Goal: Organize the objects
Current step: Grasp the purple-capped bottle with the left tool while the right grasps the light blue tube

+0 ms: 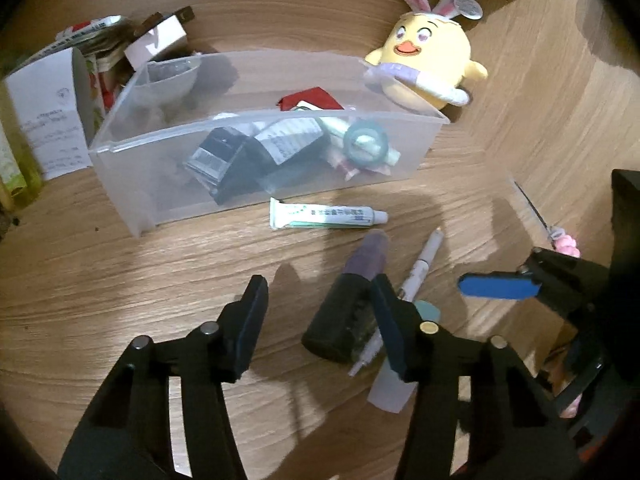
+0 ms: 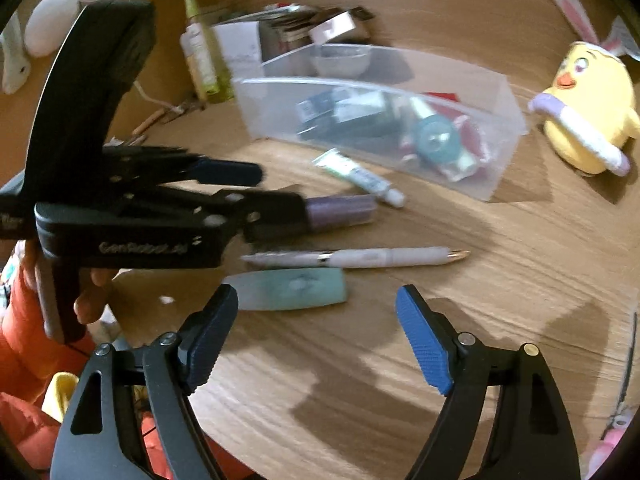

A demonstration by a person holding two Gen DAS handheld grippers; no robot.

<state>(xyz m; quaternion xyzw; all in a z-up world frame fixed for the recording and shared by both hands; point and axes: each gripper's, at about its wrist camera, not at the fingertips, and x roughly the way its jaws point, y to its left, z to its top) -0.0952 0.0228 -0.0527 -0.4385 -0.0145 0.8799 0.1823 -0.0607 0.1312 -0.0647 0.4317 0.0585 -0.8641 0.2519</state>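
While my left claw (image 1: 320,316) stands open low over the wooden surface (image 1: 120,280), the dark bottle with a translucent purple cap (image 1: 352,296) lies in the lower middle of the frame, against the inside of its right finger. To grip well, I judge I should shift right until the black body sits centred between both fingers, then close squarely, clear of the slim white pen (image 1: 416,276) just beside it. My right claw (image 2: 316,340) waits open and empty at the bottom of its view. Ahead, mid-frame, the clear plastic bin (image 1: 120,152) already holds several items; the white ointment tube (image 1: 324,216) lies before it.
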